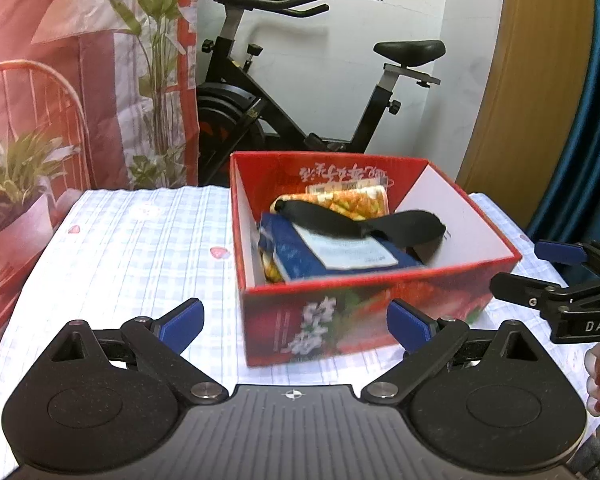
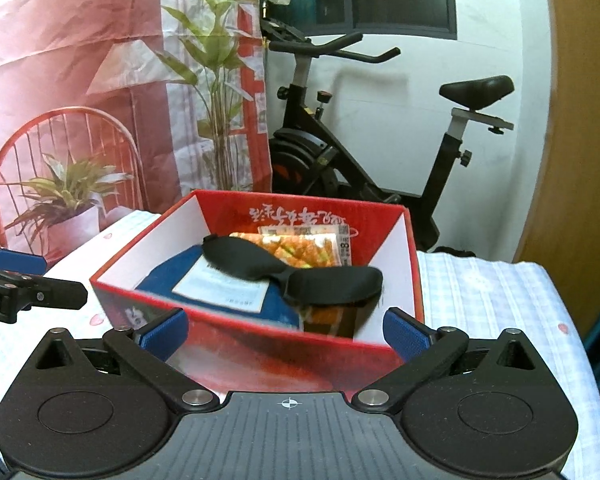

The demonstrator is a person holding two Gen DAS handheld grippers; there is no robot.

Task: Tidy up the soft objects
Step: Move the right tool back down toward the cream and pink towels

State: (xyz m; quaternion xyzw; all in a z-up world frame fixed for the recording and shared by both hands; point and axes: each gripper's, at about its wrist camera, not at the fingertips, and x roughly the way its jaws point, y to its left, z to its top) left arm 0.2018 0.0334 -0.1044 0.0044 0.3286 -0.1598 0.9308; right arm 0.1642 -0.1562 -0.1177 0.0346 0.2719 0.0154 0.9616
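Both blue-padded jaws of the left hand-held gripper are spread wide with nothing between them, hovering over the checked cloth of the worktop just short of the red box. Over on the right, the right hand-held gripper is just as wide open and empty, its jaws straddling the near corner of that same box without touching it. Inside the box, a black eye mask is draped across the top, lying on a blue packet with a white label, and an orange patterned cloth is tucked toward the far wall. Beyond the worktop, an exercise bike stands against the white wall, and a red printed backdrop with plants hangs at far left. Nothing blocks the box's open top.
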